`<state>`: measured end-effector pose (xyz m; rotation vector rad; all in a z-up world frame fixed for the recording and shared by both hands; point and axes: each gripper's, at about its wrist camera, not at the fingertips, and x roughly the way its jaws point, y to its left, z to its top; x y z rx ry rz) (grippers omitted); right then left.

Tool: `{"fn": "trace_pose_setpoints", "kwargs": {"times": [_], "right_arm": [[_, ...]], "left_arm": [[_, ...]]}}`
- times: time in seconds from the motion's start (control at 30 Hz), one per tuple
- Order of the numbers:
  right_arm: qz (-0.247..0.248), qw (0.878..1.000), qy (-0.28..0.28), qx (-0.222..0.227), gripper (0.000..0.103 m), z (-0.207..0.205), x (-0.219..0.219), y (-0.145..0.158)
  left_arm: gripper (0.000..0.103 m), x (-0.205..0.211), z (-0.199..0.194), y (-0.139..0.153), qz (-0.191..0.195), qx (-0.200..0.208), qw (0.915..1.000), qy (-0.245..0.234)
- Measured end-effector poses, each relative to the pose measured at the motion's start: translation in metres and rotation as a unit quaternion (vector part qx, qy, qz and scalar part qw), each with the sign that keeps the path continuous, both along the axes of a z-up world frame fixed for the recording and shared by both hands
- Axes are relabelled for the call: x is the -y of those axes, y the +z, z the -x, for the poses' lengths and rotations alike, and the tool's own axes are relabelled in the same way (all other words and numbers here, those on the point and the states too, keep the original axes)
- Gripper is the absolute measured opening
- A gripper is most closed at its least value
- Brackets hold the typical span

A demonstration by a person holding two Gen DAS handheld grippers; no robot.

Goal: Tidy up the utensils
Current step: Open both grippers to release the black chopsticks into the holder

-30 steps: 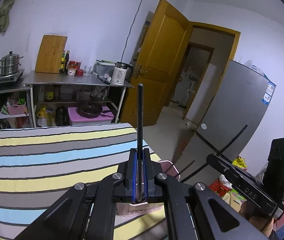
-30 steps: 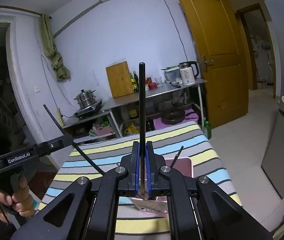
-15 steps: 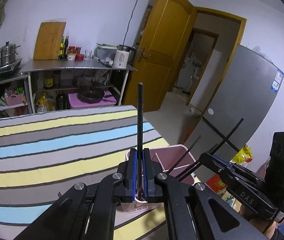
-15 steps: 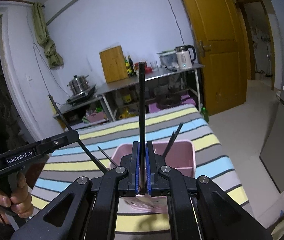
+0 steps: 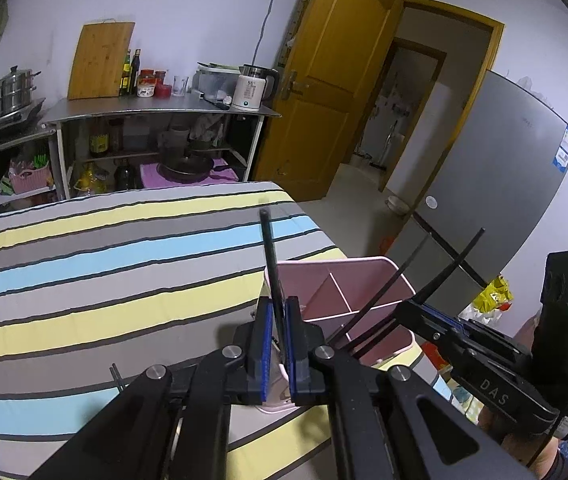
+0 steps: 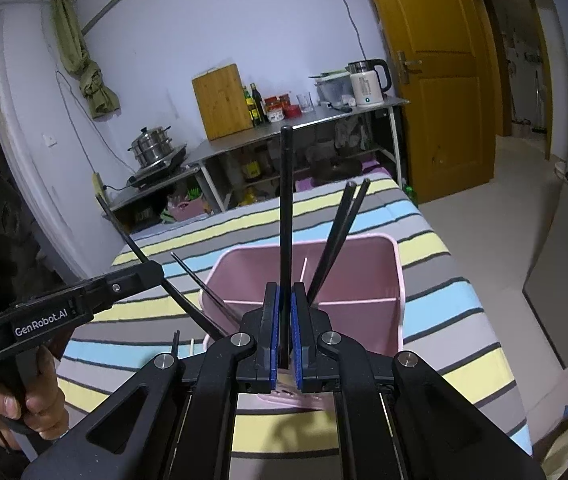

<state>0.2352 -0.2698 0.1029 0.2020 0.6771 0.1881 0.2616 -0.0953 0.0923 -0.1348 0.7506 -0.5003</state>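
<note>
Chopsticks are the items in hand: one black chopstick (image 5: 271, 264) is clamped between the blue pads of the left gripper (image 5: 277, 344), and a second black chopstick (image 6: 286, 216) is clamped likewise in the right gripper (image 6: 285, 332). Each stick runs forward along its gripper's fingers, its free end pointing up and away from the person.

A pink divided holder (image 6: 364, 280) stands on the striped worktop (image 5: 103, 280), near its edge. Two more chopsticks (image 6: 340, 236) already lean in it, tips splayed outward.

In the right wrist view the holder sits directly ahead of and below the right gripper, and the held stick's line crosses the open top. In the left wrist view the holder lies ahead and slightly to the right, and the right gripper (image 5: 432, 316) appears at the holder's far side.

Judgement: both sticks are close to the opening. The right gripper appears better centred. Each stick's lower end is hidden behind the fingers, so whether it has entered a compartment cannot be told.
</note>
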Motion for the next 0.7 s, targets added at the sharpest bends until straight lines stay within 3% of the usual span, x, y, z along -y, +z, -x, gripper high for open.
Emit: {"fn": "trace_pose_setpoints", "kwargs": {"times": [0.33, 0.7], "right_arm": [[-0.001, 1.0, -0.005, 0.003, 0.025, 0.012, 0.004, 0.0], [-0.006, 1.0, -0.006, 0.021, 0.025, 0.043, 0.006, 0.005]], "left_arm": [[0.01, -0.018, 0.016, 0.004, 0.007, 0.006, 1.0, 0.002], [0.011, -0.058, 0.06, 0.009, 0.009, 0.024, 0.9992, 0.032]]}}
